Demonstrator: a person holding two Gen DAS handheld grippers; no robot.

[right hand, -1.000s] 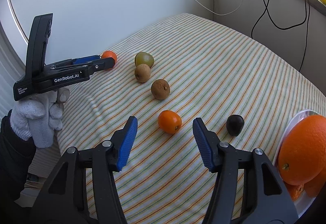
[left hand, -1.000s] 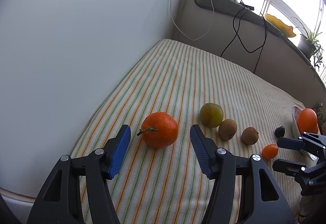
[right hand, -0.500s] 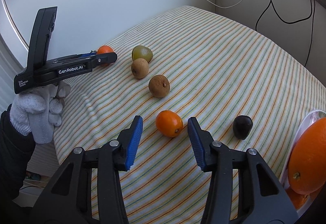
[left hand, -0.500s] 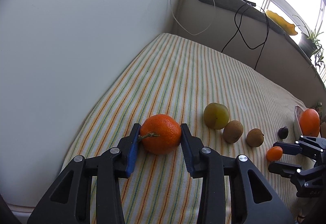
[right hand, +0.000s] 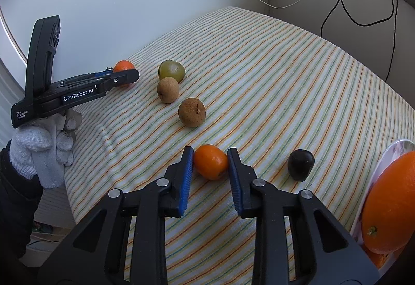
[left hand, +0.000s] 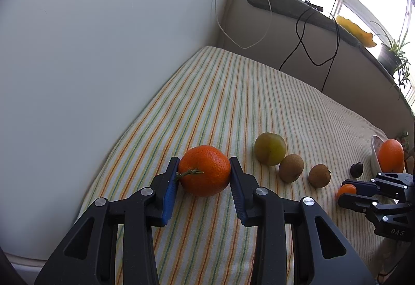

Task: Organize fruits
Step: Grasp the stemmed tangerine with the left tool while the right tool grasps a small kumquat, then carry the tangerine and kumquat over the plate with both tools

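From your left wrist view, your left gripper [left hand: 204, 176] has closed since 1 second ago: the jaws that stood wide on either side of the tangerine [left hand: 205, 170] now press its 2 flanks, so it is grasped but rests on the striped cloth [left hand: 233, 93] over the desk. That suggests the pick is made and only the lift remains. To its right lie the green plum [left hand: 270, 148], 2 brown fruits [left hand: 291, 168] and a dark fruit [left hand: 356, 169]. At the far right the white plate [left hand: 374, 152] carries a large orange [left hand: 390, 155].

From your right wrist view, your right gripper [right hand: 210, 165] has closed in the same interval: its jaws grip the small orange fruit [right hand: 210, 164], which also sits on the cloth. Both hands are loaded at once, so 2 fruits can go over together. The dark fruit lies just right of that grasp, near the plate [right hand: 389, 152]. The plate holds the large orange, with a further orange piece showing beneath it, so leave room there as you set down.
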